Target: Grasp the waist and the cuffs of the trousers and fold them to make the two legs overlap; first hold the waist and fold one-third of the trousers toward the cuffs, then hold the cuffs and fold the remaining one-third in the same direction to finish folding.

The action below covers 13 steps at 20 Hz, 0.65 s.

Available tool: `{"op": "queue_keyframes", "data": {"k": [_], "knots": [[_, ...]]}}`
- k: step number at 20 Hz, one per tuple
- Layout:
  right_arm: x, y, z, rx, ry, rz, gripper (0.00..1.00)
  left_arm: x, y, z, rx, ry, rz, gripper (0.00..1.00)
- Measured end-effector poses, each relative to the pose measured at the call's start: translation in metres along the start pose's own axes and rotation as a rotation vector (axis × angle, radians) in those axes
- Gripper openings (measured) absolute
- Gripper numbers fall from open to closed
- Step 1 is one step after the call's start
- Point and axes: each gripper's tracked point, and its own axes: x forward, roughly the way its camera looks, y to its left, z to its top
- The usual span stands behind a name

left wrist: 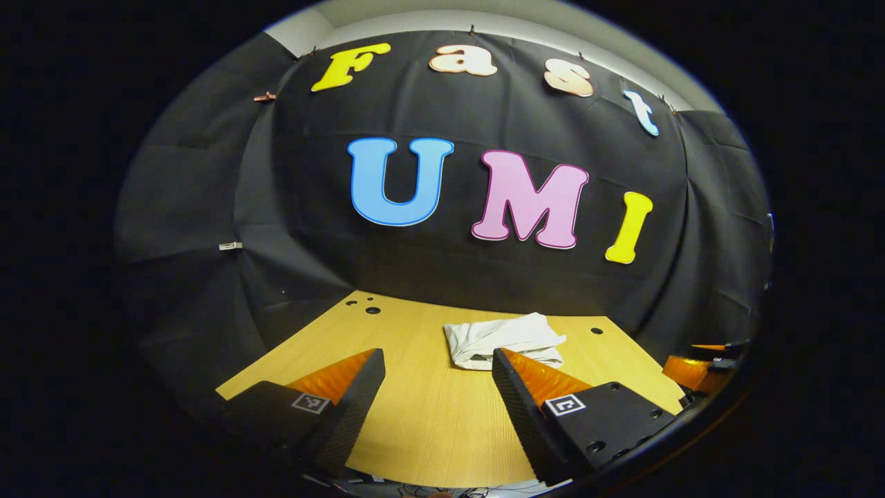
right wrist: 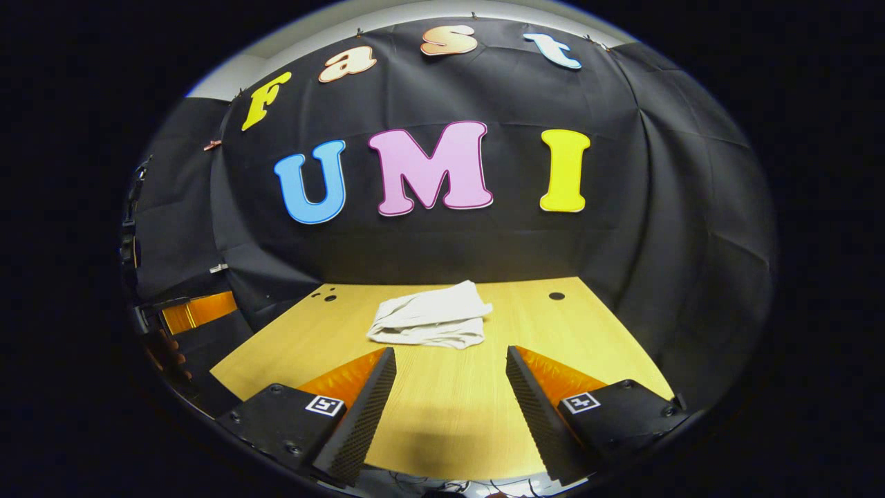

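**Folded trousers on the surface, both tools released**

In the left gripper view, the left tool (left wrist: 437, 377) hangs above the near part of the wooden surface (left wrist: 429, 429), its two fingers spread wide with bare wood between them and nothing in their grip. Past the fingertips, a little to the right of centre, the white trousers (left wrist: 501, 339) lie as a compact folded bundle toward the far edge of the surface, near the black cloth wall (left wrist: 207, 207). The bundle is rumpled, with layers stacked on one another. Small round holes (left wrist: 373, 310) mark the far left corner of the surface. At the far right edge of this view part of the right tool (left wrist: 705, 363) peeks in, well apart from the trousers.

In the right gripper view, part of the left tool (right wrist: 197, 311) shows at the far left edge, off the surface's left side. The trousers (right wrist: 430, 324) rest left of centre, toward the far edge. The right tool (right wrist: 451, 380) is released too, fingers held wide over bare wood (right wrist: 449, 415), apart from the bundle.
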Motion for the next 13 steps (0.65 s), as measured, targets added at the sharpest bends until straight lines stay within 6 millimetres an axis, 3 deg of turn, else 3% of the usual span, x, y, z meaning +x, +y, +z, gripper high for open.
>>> {"op": "queue_keyframes", "data": {"k": [6, 13], "knots": [[-0.063, 0.024, -0.026, -0.032, 0.01, 0.014, 0.97, -0.064, 0.019, -0.014, -0.016, 0.003, 0.002, 0.98], [-0.099, 0.041, -0.029, -0.041, -0.036, 0.014, 0.98, -0.104, 0.023, -0.023, 0.006, -0.004, -0.017, 0.97]]}}
